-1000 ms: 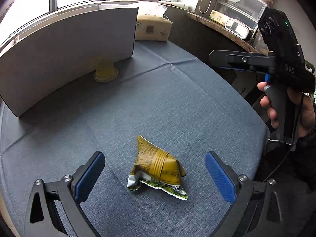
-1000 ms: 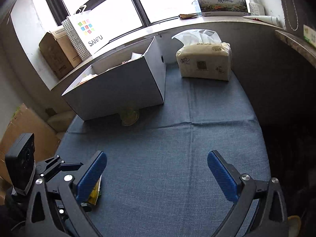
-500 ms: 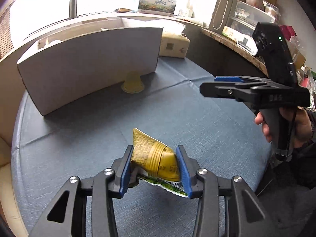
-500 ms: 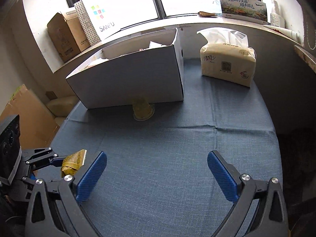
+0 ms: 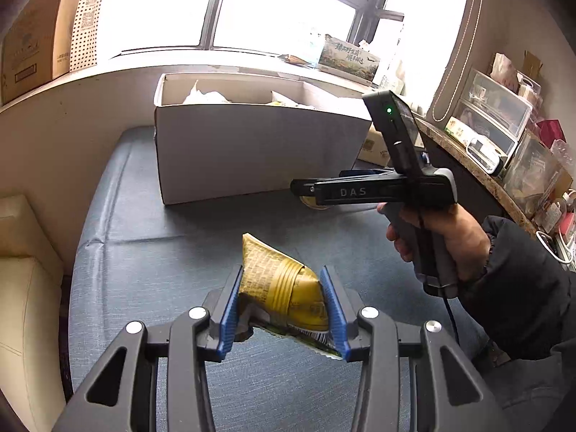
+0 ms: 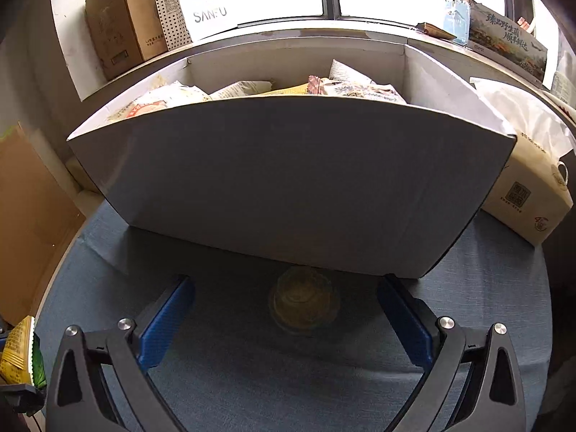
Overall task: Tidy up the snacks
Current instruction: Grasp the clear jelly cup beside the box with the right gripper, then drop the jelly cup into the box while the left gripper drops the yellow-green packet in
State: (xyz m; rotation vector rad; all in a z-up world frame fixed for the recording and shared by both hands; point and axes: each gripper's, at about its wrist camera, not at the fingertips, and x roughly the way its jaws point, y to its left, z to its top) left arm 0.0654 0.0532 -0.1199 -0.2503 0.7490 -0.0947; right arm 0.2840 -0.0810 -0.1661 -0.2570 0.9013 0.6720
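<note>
My left gripper (image 5: 282,280) is shut on a yellow and green snack packet (image 5: 288,298) and holds it above the blue cloth. The packet (image 6: 18,352) also shows at the left edge of the right wrist view. A small round yellowish snack in clear wrap (image 6: 304,302) lies on the cloth against the front wall of a white box (image 6: 288,187). My right gripper (image 6: 286,288) straddles it with jaws closing, and the pads are not touching it. The white box (image 5: 252,151) holds several snack packets. In the left wrist view the right gripper (image 5: 316,190) points at the box's base.
A tissue pack (image 6: 529,194) stands right of the box. Cardboard boxes (image 6: 118,25) and a printed carton (image 5: 349,57) sit on the windowsill. A shelf with clear containers (image 5: 496,118) runs along the right. A beige cushion (image 5: 21,288) borders the table's left edge.
My left gripper closed on the packet and lifted it off the cloth toward the box. My right gripper moved forward and down to the round snack, and its jaws narrowed slightly.
</note>
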